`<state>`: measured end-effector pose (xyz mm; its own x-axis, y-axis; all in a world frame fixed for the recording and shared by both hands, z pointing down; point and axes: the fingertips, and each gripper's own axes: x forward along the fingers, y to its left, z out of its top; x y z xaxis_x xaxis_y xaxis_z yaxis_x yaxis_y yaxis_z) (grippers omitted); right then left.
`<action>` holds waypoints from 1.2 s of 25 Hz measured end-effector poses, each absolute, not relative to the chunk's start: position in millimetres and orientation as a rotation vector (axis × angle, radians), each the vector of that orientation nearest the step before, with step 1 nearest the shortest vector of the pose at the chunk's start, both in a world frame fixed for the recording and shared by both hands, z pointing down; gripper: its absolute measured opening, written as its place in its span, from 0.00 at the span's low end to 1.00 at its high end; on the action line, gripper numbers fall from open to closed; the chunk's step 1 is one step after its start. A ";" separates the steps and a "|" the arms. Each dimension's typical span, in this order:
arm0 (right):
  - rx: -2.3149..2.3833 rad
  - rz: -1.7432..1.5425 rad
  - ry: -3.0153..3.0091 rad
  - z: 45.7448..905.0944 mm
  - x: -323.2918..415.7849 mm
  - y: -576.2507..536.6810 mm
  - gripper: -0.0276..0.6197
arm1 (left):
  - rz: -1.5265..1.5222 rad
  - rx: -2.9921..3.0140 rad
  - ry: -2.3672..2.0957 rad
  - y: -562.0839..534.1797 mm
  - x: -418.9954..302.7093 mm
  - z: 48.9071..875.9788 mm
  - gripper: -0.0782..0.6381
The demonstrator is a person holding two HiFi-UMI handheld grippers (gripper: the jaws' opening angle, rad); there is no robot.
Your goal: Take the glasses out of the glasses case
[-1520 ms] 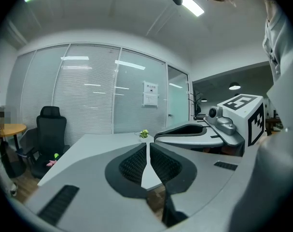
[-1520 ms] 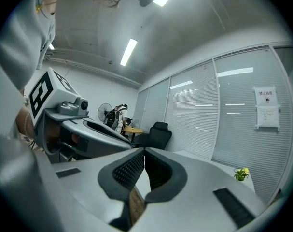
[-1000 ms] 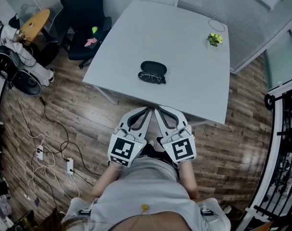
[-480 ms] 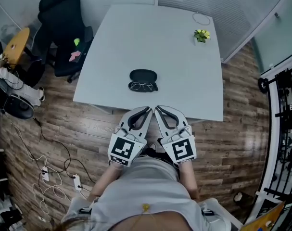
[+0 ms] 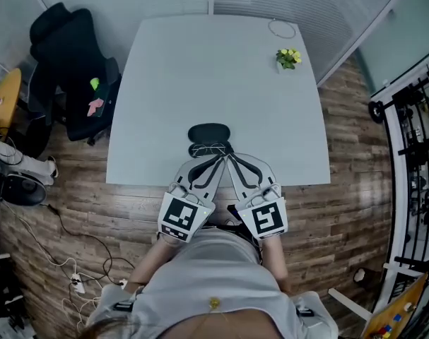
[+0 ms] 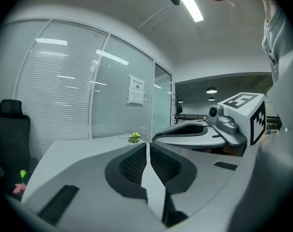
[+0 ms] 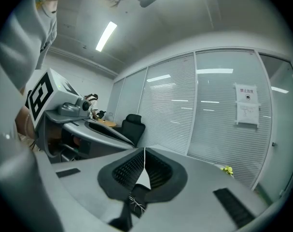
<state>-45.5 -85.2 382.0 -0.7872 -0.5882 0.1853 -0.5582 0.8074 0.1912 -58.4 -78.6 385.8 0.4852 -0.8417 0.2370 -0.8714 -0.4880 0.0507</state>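
The white table (image 5: 221, 69) is almost bare, and the dark glasses case (image 5: 208, 132) lies close to its near edge with the glasses (image 5: 208, 149) touching its near side; I cannot tell whether they rest in an open half of the case or on the tabletop. The left gripper (image 5: 218, 162) and right gripper (image 5: 231, 159) hover side by side just near of the glasses, each with its jaws pressed together on nothing. This looks like the reach-in step, so the next move likely calls for parting the jaws, one pair steadying the case while the other pinches the thin frame gently.
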 end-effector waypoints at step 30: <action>1.148 -0.082 -2.612 409.8 -88.7 -138.8 0.07 | 0.342 2.663 -1.222 -134.8 -115.0 419.4 0.17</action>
